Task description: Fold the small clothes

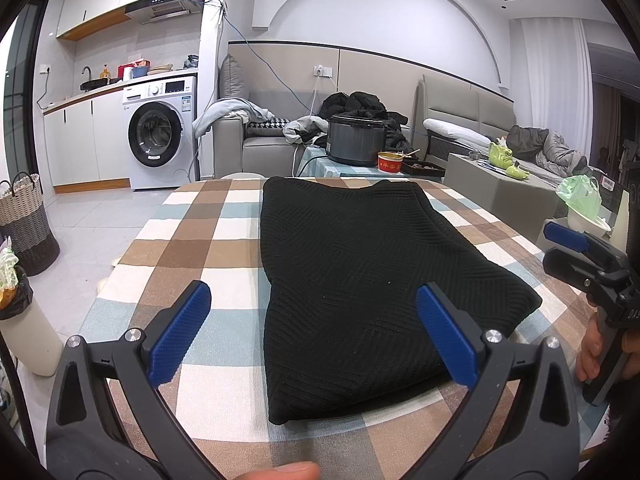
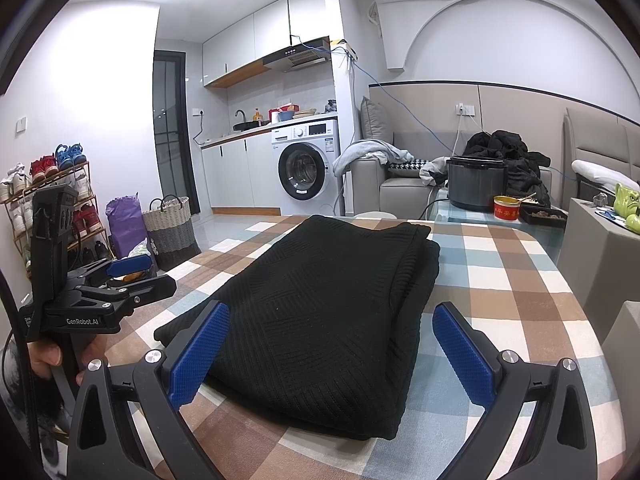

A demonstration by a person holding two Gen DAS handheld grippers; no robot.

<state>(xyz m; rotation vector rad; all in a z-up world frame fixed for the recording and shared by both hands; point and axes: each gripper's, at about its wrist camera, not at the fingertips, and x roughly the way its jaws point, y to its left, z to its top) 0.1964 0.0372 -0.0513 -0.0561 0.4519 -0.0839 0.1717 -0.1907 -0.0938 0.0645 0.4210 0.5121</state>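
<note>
Since the black knit garment (image 1: 352,280) lies already doubled into a long slab on the checked tablecloth (image 1: 192,248), its long axis running away from both cameras toward the far table edge, the next fold most likely turns on its near short end. That end sits just ahead of both grippers. In the left wrist view the left gripper (image 1: 314,334) has its jaws spread wide and holds nothing, with the near left corner of the cloth lying between the blue pads (image 1: 180,332); the garment reaches forward and a little to the right from there. In the right wrist view the right gripper (image 2: 332,350) is likewise wide open and empty, the near end of the cloth framed between its fingers, the body of it leaning forward and slightly left. Neither is plainly nearer (both hover by the same short edge, one toward each corner). A layered edge shows along the right side in the right wrist view, so the stack is more than one ply thick. Bare tablecloth lies on either long side, giving room to work. Beyond the far edge stand a dark cooker pot (image 1: 356,140) and a red bowl (image 1: 390,161), on a separate surface, well apart from the garment.
</note>
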